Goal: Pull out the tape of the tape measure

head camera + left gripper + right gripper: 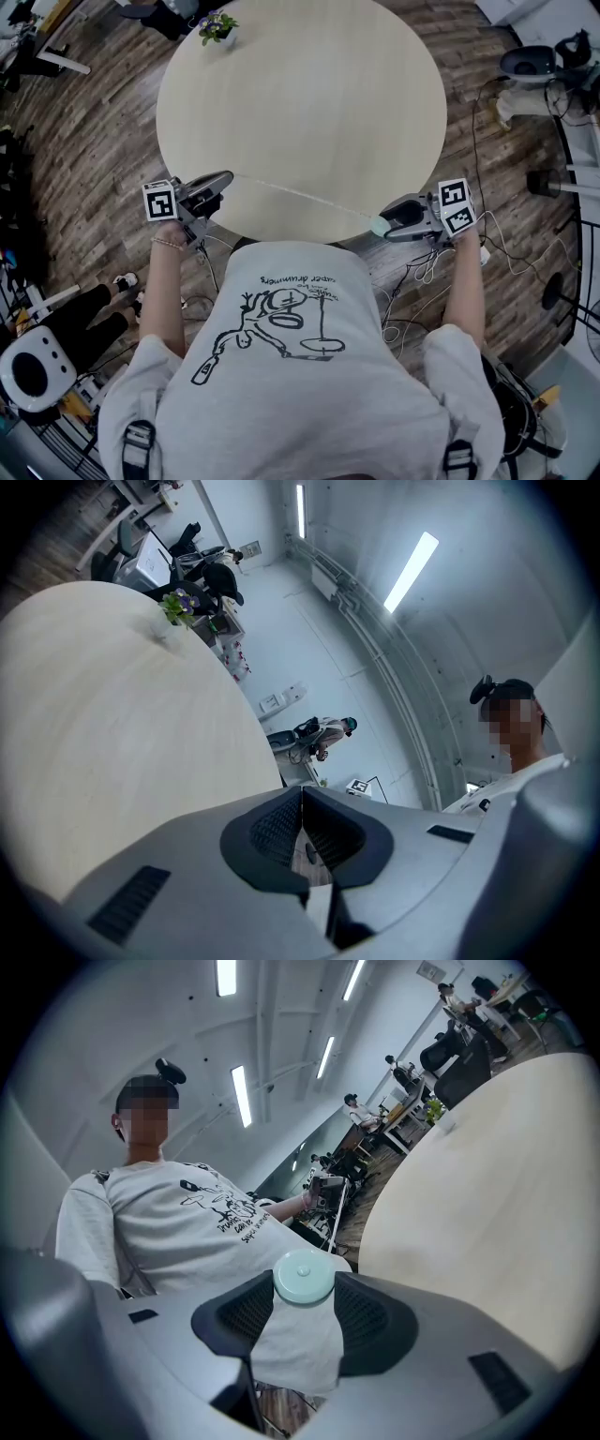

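Note:
In the head view a thin pale tape (300, 195) runs taut over the near edge of the round table (309, 84), from my left gripper (227, 179) to my right gripper (382, 223). The right gripper (305, 1292) is shut on the small round pale-green tape measure (303, 1275), which sits between its pads (248, 1312); the same case (379, 225) shows at the jaw tips from above. My left gripper (302, 803) has its jaws pressed together on the tape's end, which is seen edge-on and barely shows.
A small potted plant (217, 26) stands at the table's far edge. Cables (422, 272) lie on the wooden floor at the right, with a white round device (33, 370) at lower left. Both grippers hang just off the table's near rim, in front of the person's torso.

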Demonstrator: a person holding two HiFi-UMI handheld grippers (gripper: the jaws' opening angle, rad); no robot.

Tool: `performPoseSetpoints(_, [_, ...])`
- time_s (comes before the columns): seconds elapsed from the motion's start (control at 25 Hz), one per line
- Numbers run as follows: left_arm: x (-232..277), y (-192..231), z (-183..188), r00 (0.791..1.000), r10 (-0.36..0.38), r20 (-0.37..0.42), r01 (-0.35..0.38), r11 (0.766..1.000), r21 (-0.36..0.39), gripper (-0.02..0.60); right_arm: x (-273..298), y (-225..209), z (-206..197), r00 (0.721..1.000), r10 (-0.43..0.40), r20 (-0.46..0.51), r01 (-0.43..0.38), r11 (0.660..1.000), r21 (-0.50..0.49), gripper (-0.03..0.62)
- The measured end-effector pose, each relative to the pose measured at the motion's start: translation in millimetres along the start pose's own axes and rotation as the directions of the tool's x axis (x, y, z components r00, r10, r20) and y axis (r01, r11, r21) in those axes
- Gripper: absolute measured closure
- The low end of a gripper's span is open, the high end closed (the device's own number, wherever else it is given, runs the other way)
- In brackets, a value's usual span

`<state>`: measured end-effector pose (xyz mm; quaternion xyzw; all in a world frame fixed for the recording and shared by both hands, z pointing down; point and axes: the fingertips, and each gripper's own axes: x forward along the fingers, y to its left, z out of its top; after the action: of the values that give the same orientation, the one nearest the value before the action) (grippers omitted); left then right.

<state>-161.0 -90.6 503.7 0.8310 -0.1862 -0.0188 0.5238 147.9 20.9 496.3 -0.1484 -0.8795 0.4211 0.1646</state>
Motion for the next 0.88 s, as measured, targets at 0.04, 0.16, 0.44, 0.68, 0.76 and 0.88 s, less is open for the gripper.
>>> performPoseSetpoints(0.04, [-1,2,0,1.000,0.008,0.004,-0.008,1.000,0.000,0.558,-1,0,-1,1.000,0.001,0.000,-0.001,1.000,0.000,0.380])
performPoseSetpoints(0.16, [-7,8,1,0.999,0.026,0.030,-0.025,0.999,-0.033,0.558,-2,1,-3,1.000,0.001,0.002,-0.001,1.000,0.001,0.380])
performPoseSetpoints(0.44, [-16,15,6,0.997,0.053,0.052,-0.051,0.998,-0.036,0.558,-9,3,-10,1.000,-0.004,0.005,0.004,1.000,0.009,0.381])
performPoseSetpoints(0.68, [-20,17,7,0.992,0.071,0.100,-0.057,0.988,-0.142,0.558,-13,7,-16,1.000,-0.001,0.004,0.001,1.000,0.012,0.381])
performPoseSetpoints(0.76, [-23,17,7,0.991,0.077,0.109,-0.062,0.988,-0.140,0.558,-13,9,-20,1.000,0.000,0.006,0.000,1.000,0.013,0.381])
performPoseSetpoints(0.88, [-23,19,8,0.990,0.085,0.111,-0.069,0.988,-0.137,0.558,-14,9,-21,1.000,0.004,0.007,-0.004,1.000,0.013,0.381])
